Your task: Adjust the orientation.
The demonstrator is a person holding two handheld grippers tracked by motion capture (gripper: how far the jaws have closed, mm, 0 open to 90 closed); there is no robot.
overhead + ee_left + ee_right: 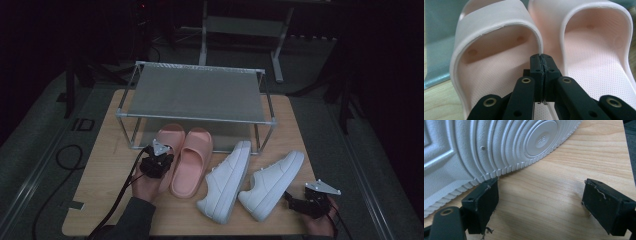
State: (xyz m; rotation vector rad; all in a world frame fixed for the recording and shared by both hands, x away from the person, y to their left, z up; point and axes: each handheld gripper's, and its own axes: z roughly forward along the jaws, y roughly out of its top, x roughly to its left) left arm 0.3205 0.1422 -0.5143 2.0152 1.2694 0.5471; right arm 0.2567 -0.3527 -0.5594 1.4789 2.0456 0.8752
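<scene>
Hovering over the heel end of the left pink slipper (169, 150), the left hand-held gripper (156, 165) has its jaws clenched flat against each other with nothing between them; in the left gripper view its closed tips (541, 67) sit just at the slipper's inner wall, beside the seam where the second pink slipper (596, 50) lies against it. The right hand-held gripper (314, 202) rests low at the worktop's near right corner, jaws released and standing wide apart; in the right gripper view its left jaw lies just beside the ribbed grey sole of the right white sneaker (486, 147), whether touching I cannot tell.

Both pairs lie on a pale wooden worktop (105, 190). Behind them stands a low metal-framed shoe rack (195, 92) with a grey mesh shelf, and beyond that the room is dark, with grey flooring and a cable looping at the left.

The slippers run lengthwise away from the person, toes tucked under the rack. The other white sneaker (226, 180) and its mate lie on their sides, long axes slanting up to the right.
</scene>
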